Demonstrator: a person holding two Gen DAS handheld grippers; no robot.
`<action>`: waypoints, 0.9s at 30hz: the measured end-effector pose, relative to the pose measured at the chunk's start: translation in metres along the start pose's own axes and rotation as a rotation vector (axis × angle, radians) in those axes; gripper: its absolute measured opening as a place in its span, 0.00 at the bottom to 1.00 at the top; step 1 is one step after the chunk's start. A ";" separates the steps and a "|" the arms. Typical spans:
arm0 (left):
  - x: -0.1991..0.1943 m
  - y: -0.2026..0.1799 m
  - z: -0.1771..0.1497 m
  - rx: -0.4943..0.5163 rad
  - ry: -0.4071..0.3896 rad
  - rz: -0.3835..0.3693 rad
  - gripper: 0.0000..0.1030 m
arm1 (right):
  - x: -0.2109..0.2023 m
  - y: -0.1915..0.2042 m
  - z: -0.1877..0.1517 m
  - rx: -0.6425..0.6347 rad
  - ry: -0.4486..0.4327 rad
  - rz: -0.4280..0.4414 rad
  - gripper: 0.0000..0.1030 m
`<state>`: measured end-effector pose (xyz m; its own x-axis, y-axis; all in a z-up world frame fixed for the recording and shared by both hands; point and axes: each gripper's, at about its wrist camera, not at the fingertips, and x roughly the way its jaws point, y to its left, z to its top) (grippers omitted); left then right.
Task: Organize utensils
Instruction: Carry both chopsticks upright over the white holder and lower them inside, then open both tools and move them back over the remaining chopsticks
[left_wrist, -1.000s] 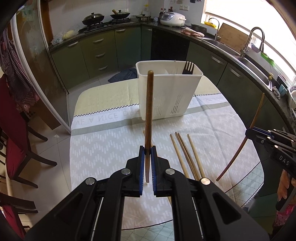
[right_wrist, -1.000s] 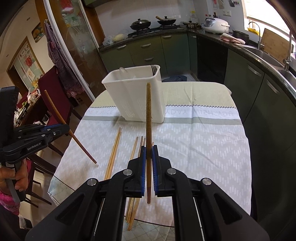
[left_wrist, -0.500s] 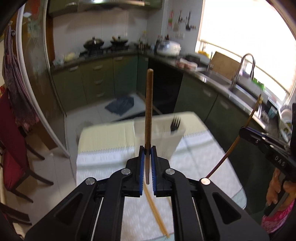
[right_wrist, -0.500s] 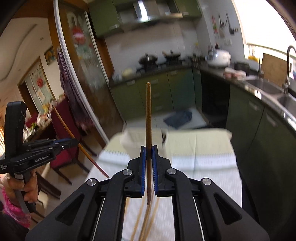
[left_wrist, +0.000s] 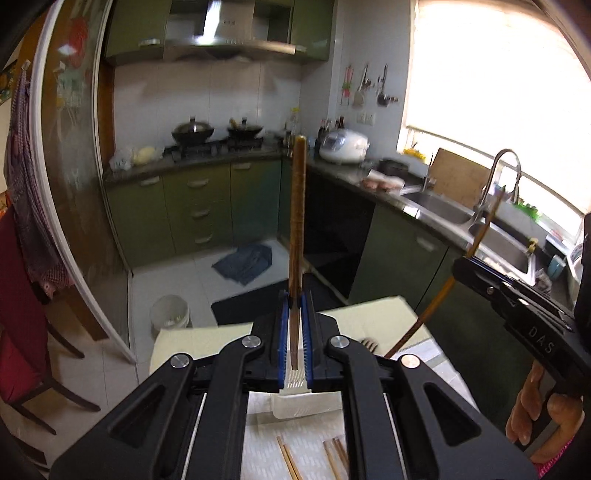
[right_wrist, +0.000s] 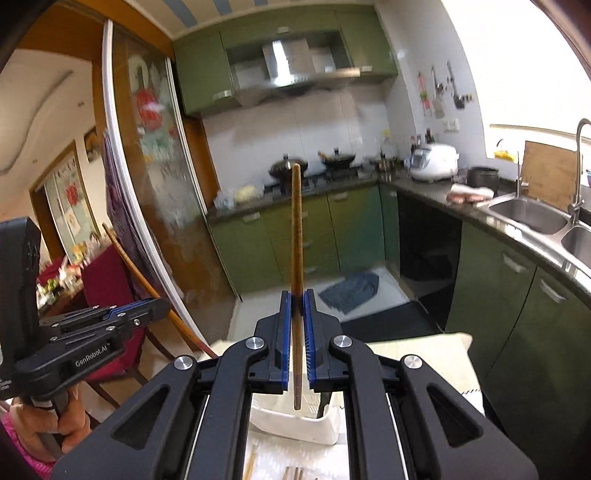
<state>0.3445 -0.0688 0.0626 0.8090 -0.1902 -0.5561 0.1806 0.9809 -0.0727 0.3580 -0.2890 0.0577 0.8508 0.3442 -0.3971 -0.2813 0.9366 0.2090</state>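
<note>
My left gripper (left_wrist: 295, 300) is shut on a brown chopstick (left_wrist: 297, 221) that stands upright between its blue pads. My right gripper (right_wrist: 296, 300) is shut on a second brown chopstick (right_wrist: 296, 229), also upright. Each wrist view shows the other tool: the right gripper (left_wrist: 476, 267) holds its slanted chopstick (left_wrist: 436, 310), and the left gripper (right_wrist: 144, 308) holds its own chopstick (right_wrist: 127, 254). The white utensil holder (left_wrist: 306, 406) (right_wrist: 295, 424) lies low, mostly hidden behind the jaws. A black fork (left_wrist: 369, 345) pokes out of it. Several loose chopsticks (left_wrist: 288, 459) rest on the table (left_wrist: 192, 343).
Green kitchen cabinets (left_wrist: 192, 214) with a stove run along the back, and a sink (right_wrist: 528, 218) sits on the right counter. A white bin (left_wrist: 170, 317) and a blue cloth (left_wrist: 243, 264) are on the floor. Red chairs (left_wrist: 18, 332) stand at the left, beside a glass sliding door (right_wrist: 155, 206).
Both grippers have risen and tipped upward with their chopsticks still clamped. The table and holder have slid to the bottom of both views, and the kitchen wall now fills them.
</note>
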 end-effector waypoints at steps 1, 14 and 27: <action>0.010 0.001 -0.003 -0.002 0.024 0.001 0.07 | 0.011 -0.001 -0.004 -0.001 0.019 -0.004 0.07; 0.068 -0.002 -0.053 0.020 0.221 -0.011 0.07 | 0.076 -0.006 -0.062 -0.027 0.162 -0.025 0.08; 0.028 0.001 -0.058 0.006 0.207 -0.015 0.21 | 0.018 0.000 -0.073 -0.030 0.133 0.005 0.24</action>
<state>0.3345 -0.0705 -0.0010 0.6741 -0.1916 -0.7133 0.1954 0.9776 -0.0779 0.3406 -0.2776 -0.0149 0.7834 0.3527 -0.5118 -0.3004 0.9357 0.1850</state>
